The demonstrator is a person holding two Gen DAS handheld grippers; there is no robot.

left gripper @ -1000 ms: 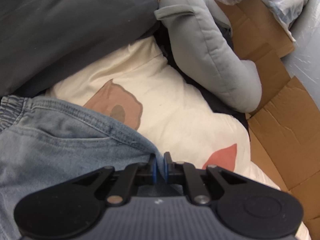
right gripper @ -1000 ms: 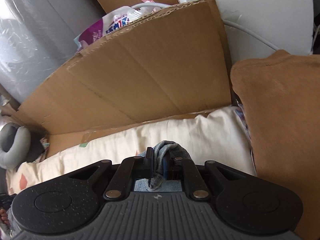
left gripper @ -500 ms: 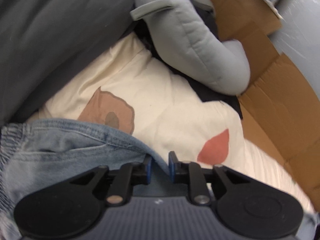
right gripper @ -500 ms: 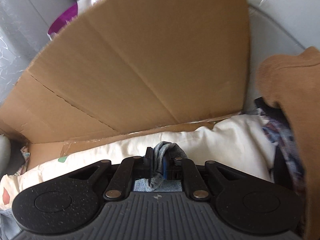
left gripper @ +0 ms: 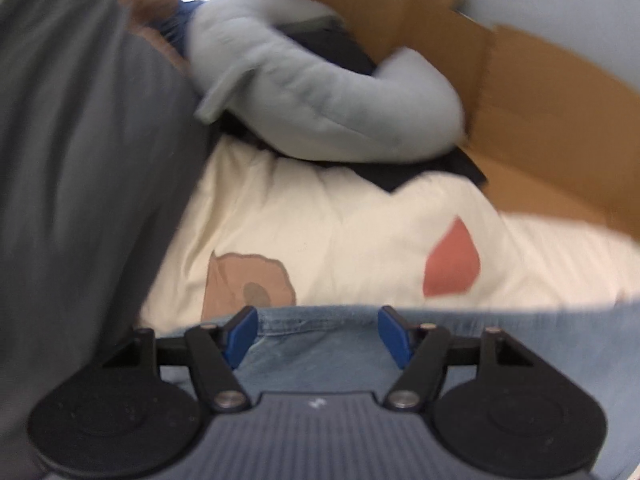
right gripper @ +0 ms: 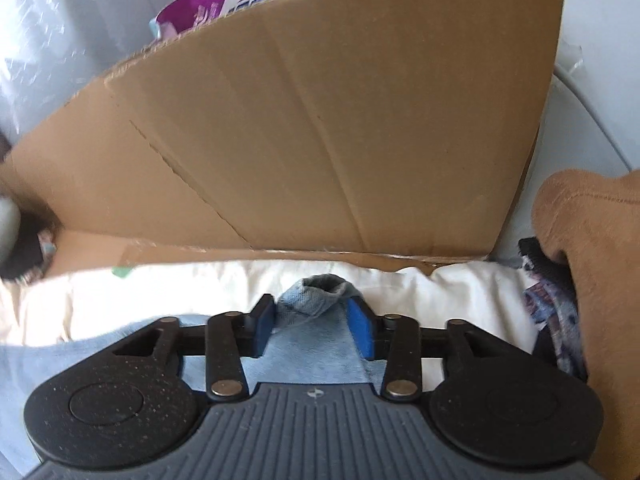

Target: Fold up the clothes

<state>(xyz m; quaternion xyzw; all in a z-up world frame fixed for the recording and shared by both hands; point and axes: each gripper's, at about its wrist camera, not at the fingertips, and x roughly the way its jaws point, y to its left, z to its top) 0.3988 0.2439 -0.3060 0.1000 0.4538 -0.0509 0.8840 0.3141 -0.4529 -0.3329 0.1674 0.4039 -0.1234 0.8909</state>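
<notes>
Left claw (left gripper: 316,334): the two blue fingers stand wide apart and grip nothing; the denim lies under and between them.
Right claw (right gripper: 314,326): the fingers are apart also; a bunched fold of denim rises in the gap. It seems to touch the left finger, but I cannot tell if it touches the right one.
Denim garment (left gripper: 320,354): light blue, spread flat just in front of both claws on the cream sheet. In the left wrist view its stitched edge runs across the picture at the level of the fingertips. In the right wrist view a small rolled tip (right gripper: 320,294) stands up between the fingers.
Cream sheet (left gripper: 360,232): it lies under the denim, with a brown patch and a red drop shape printed on it.
Grey pillow (left gripper: 304,100): long and curved, beyond the sheet, resting on something dark; this view is blurred.
Dark grey fabric (left gripper: 80,140): it fills the left side of the left wrist view.
Cardboard (right gripper: 320,128): a big flap stands upright behind the sheet in the right wrist view.
Brown cloth (right gripper: 592,264): at the right edge, next to some patterned fabric.
Printed bag (right gripper: 224,0): behind the top edge of the cardboard, only partly visible.
</notes>
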